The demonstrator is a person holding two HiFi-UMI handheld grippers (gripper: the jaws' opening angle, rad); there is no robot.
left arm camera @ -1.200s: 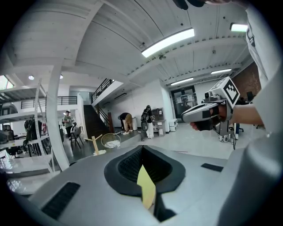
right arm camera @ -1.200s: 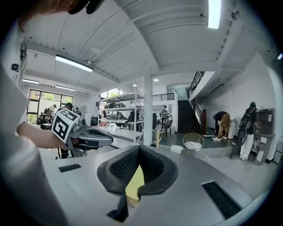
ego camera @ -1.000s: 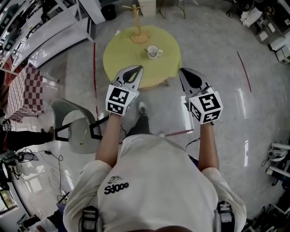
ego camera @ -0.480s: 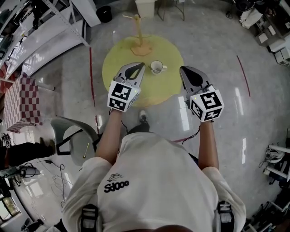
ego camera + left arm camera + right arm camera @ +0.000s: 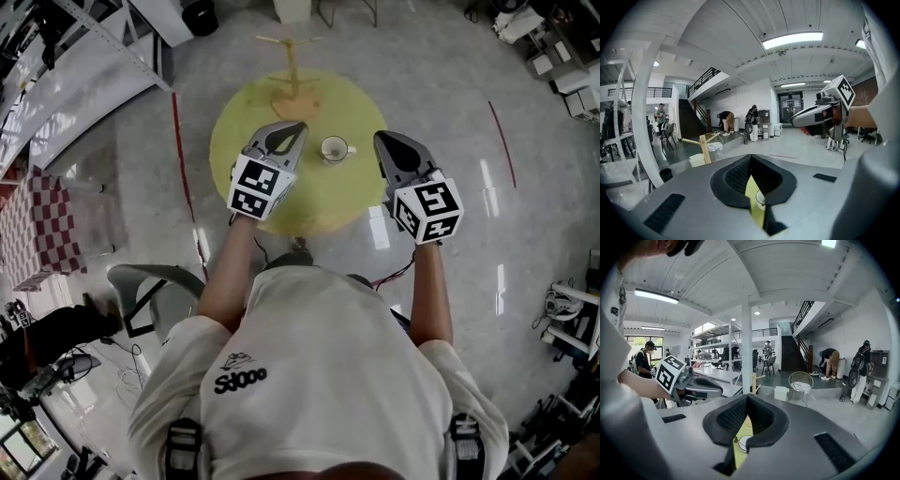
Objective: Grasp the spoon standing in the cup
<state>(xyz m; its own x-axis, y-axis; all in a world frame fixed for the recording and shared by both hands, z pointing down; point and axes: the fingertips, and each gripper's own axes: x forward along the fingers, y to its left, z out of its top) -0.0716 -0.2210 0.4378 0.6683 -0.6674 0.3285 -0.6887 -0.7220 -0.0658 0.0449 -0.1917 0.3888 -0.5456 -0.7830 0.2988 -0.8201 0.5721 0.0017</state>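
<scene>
Shoulders in a white shirt (image 5: 319, 375) fill the bottom of the head view, with both bare forearms reaching forward. Each hand holds a gripper with a marker cube at its rear.

The left gripper (image 5: 296, 127) hangs over the near left part of a round yellow table (image 5: 246, 122). In the left gripper view its jaws meet at the tips with nothing between them. The right gripper (image 5: 382, 139) hangs at the table's right edge, partly over the grey floor (image 5: 450, 112). In the right gripper view its ribbed pads also meet at the tips and hold nothing.

Between the two grippers, level with their jaws and apart from both, a white cup (image 5: 333, 149) stands upright on the table, its handle to the right. It shows again through the slit below each pair of jaws. The spoon is too small to make out for certain in any view.

Beyond the cup, near the table's far edge, stands a wooden stand (image 5: 293, 73) with pegs. A grey chair (image 5: 141, 281) sits on the floor to the left of the person, and a red-checked cloth (image 5: 37, 234) lies further left.
</scene>
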